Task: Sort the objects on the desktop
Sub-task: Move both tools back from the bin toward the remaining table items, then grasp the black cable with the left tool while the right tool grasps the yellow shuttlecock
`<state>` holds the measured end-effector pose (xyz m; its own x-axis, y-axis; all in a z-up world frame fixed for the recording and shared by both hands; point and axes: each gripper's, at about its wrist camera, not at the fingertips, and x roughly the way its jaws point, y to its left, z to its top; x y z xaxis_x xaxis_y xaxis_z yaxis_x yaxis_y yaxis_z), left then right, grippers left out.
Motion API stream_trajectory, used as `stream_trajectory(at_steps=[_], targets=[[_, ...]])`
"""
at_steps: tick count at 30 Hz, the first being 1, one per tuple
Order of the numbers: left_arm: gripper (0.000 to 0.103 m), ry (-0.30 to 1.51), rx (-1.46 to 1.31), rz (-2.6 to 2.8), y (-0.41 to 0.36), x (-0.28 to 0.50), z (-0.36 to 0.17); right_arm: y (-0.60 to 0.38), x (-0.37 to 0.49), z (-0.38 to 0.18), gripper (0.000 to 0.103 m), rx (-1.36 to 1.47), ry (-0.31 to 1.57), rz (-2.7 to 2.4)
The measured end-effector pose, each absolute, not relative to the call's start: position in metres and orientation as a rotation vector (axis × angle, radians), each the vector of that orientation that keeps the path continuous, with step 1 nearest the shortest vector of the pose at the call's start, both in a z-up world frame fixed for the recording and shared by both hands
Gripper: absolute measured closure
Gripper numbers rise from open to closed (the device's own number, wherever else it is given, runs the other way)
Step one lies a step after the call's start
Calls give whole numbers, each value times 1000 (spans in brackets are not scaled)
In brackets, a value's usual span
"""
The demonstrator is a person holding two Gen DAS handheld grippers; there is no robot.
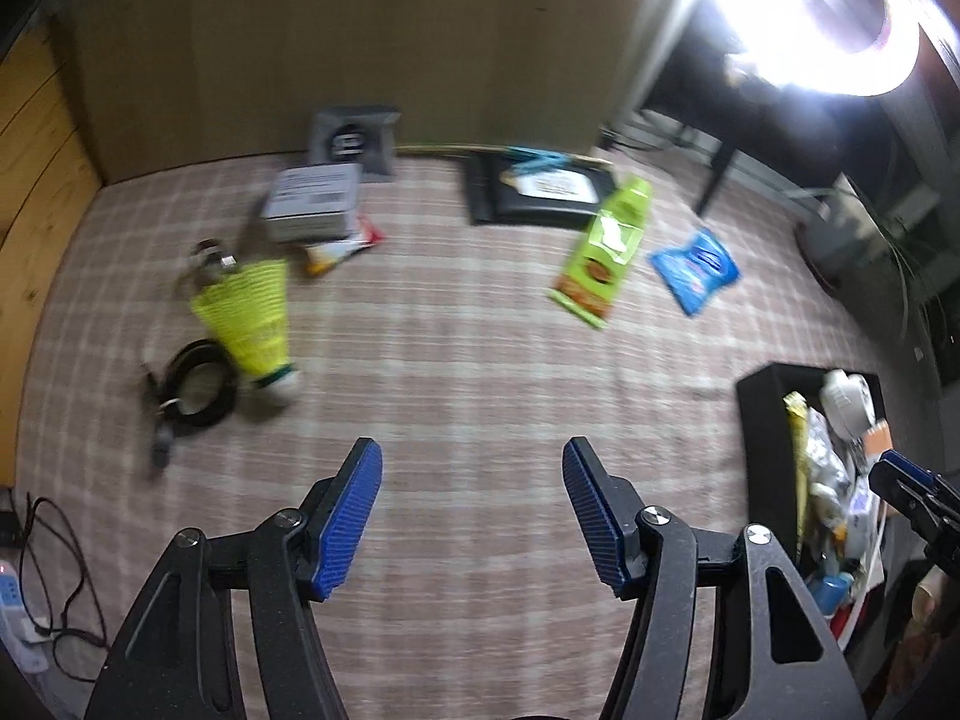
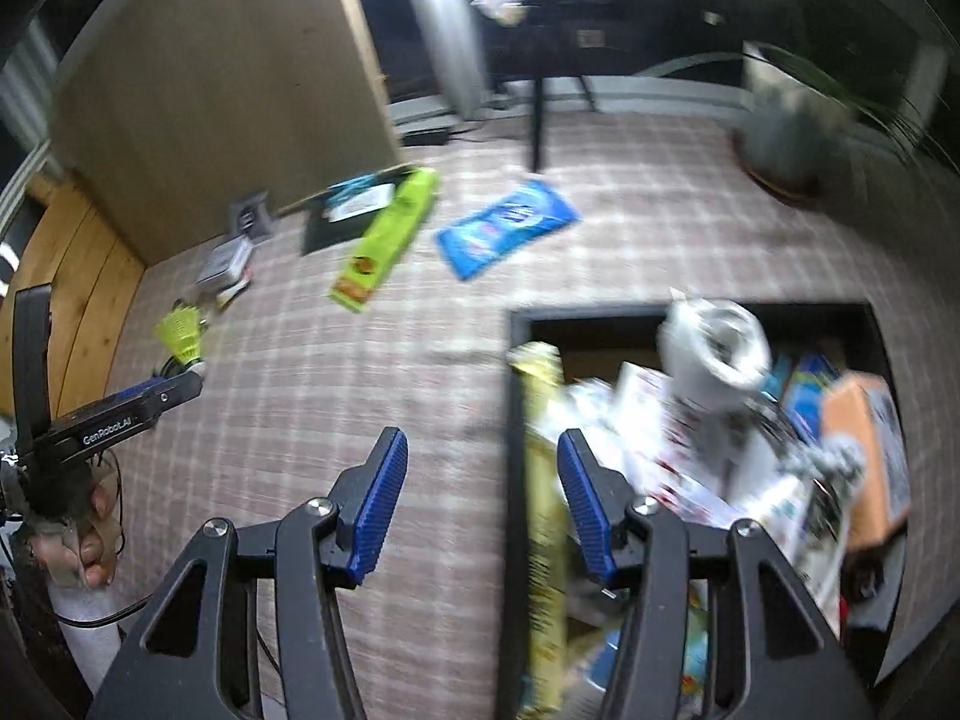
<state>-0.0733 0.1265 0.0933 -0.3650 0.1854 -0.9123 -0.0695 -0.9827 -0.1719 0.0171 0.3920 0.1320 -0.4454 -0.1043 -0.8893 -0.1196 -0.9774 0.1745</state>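
Both tongs, left (image 1: 472,510) and right (image 2: 483,501), open and empty over the checked table (image 1: 456,348); black bin (image 2: 696,468) lower right, green packet (image 1: 606,252) and shuttlecock tube (image 1: 252,318) loose

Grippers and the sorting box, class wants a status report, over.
Left gripper open, empty. Right gripper open, empty, at the black box edge. Box already crowded. Green packet, blue pack, shuttlecock tube still on the checked cloth; nothing blocking.

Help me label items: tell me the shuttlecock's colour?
The shuttlecock is neon yellow with a white tip, clearest in the left wrist view.
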Motion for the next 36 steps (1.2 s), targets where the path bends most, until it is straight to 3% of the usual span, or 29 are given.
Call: stream_trajectory(at_steps=[22, 36], targets=[[56, -349, -1860, 2634, -1, -101, 60, 236, -69, 121, 46, -1804, 41, 2879], [60, -515, -1988, 2611, -46, -121, 20, 136, -125, 70, 46, -2040, -25, 2882]])
